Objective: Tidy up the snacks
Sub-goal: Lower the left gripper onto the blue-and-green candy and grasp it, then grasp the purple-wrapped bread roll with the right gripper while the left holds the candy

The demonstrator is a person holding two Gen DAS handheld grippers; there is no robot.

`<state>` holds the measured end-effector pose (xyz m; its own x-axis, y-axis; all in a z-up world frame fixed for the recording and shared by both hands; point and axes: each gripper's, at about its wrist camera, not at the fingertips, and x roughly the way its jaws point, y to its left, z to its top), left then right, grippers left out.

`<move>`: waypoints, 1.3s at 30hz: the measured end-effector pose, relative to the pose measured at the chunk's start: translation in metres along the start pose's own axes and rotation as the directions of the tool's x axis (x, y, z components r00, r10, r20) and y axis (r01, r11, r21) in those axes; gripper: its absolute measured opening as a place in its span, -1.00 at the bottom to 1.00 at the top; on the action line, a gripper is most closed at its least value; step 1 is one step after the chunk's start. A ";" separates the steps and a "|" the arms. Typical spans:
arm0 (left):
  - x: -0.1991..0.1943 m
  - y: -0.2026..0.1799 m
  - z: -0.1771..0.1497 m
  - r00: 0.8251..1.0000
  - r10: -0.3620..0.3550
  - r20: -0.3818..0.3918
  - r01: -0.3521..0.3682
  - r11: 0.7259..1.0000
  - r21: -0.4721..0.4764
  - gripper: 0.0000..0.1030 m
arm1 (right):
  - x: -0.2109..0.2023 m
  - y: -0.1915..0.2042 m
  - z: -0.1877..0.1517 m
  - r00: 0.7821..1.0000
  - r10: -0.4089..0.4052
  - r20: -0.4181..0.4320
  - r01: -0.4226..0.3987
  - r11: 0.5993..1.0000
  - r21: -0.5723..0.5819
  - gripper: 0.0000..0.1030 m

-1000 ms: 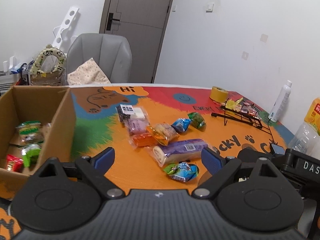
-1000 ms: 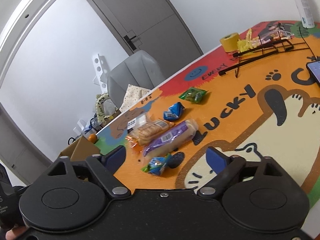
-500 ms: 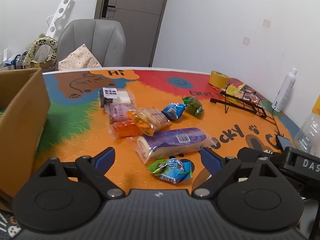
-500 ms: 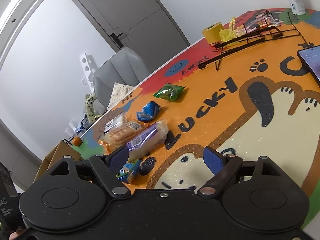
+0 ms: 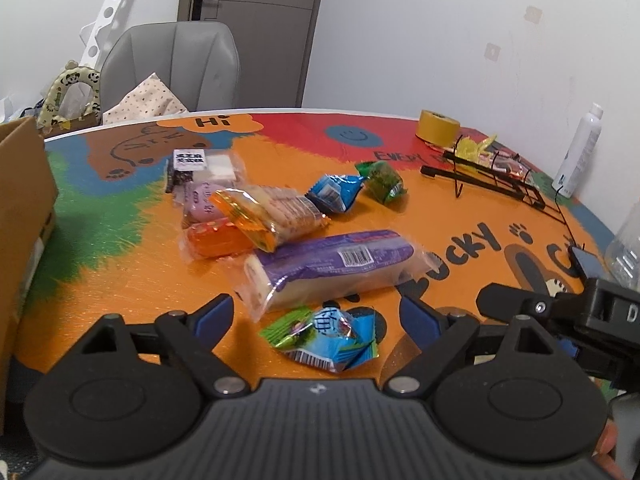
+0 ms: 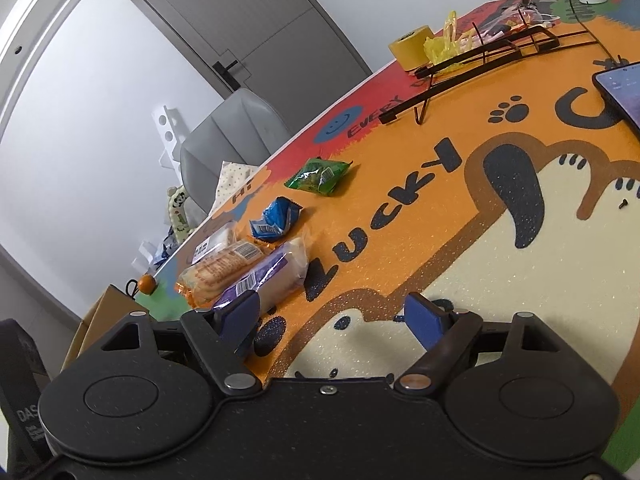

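Lying nearest the left gripper [image 5: 316,312], between its parted jaws, a small blue-and-green foil packet [image 5: 322,338] was seen on the worktop [image 5: 132,272], with nothing yet held. Just beyond it lay a long purple-wrapped roll [image 5: 332,266], and beyond that, overlapping in a heap, a clear pack of biscuits [image 5: 276,212], an orange jelly pack [image 5: 216,242] and a pale purple packet [image 5: 200,204]; a blue packet [image 5: 335,193] and a green packet [image 5: 383,181] lay apart, farther off. A cardboard box [image 5: 24,200] stood at the left edge. The right gripper [image 6: 332,316] was held low over the mat, jaws apart and empty.

The foil packet was judged light, crinkly and slippery, its contents possibly crushable; it would best be pinched across its puffed middle, gently. The roll was judged soft and heavier, better taken at mid-length.
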<state>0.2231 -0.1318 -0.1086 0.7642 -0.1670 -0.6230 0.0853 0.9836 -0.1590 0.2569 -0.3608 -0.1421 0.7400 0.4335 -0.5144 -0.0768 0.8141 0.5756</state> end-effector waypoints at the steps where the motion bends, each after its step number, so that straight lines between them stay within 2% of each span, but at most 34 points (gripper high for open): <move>1: 0.002 -0.001 -0.001 1.000 0.000 -0.008 0.000 1.000 0.008 0.65 | 0.000 -0.001 0.001 1.000 0.002 0.000 -0.002 1.000 0.001 0.58; 4: 0.008 -0.003 -0.003 0.999 0.008 -0.046 -0.007 1.000 0.023 0.44 | 0.001 -0.001 0.001 1.000 0.006 0.002 -0.006 1.000 -0.004 0.58; 8: 0.005 0.000 -0.004 0.999 0.021 -0.040 -0.020 0.999 0.041 0.02 | 0.004 0.005 -0.002 1.000 0.016 -0.008 -0.016 1.000 -0.016 0.58; 10: 0.002 0.003 -0.004 0.999 0.013 -0.041 -0.012 0.999 0.031 -0.07 | 0.007 0.008 -0.001 1.000 0.023 -0.011 -0.023 1.000 -0.018 0.58; 11: -0.001 0.005 -0.004 0.999 0.013 -0.039 -0.012 0.999 0.030 -0.32 | 0.007 0.010 0.000 1.000 0.023 -0.011 -0.024 1.000 -0.019 0.58; 12: -0.002 0.007 -0.004 0.999 0.015 -0.048 -0.013 1.000 0.027 -0.43 | 0.009 0.012 0.002 1.000 0.024 -0.010 -0.024 0.999 -0.021 0.58; 23: -0.030 0.031 0.005 1.000 -0.012 0.001 0.012 1.000 -0.004 -0.47 | 0.026 0.045 0.007 0.998 0.049 -0.028 -0.050 0.997 -0.055 0.58; 27: -0.037 0.040 0.010 1.000 -0.005 0.027 0.005 1.000 -0.014 -0.47 | 0.035 0.056 0.007 0.995 0.082 -0.064 -0.086 0.995 -0.052 0.40; 30: -0.039 0.050 0.012 0.999 0.006 0.035 -0.004 0.999 -0.035 -0.48 | 0.044 0.065 0.006 0.992 0.093 -0.086 -0.097 0.994 -0.053 0.38; 39: -0.043 0.070 0.018 0.998 0.013 0.053 -0.010 0.998 -0.061 -0.47 | 0.074 0.076 0.005 0.996 -0.006 -0.091 -0.002 0.997 -0.083 0.37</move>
<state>0.2078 -0.0549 -0.0795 0.7983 -0.1504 -0.5832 0.0388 0.9792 -0.1994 0.3089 -0.2688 -0.1328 0.6766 0.4621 -0.5733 -0.1334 0.8426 0.5218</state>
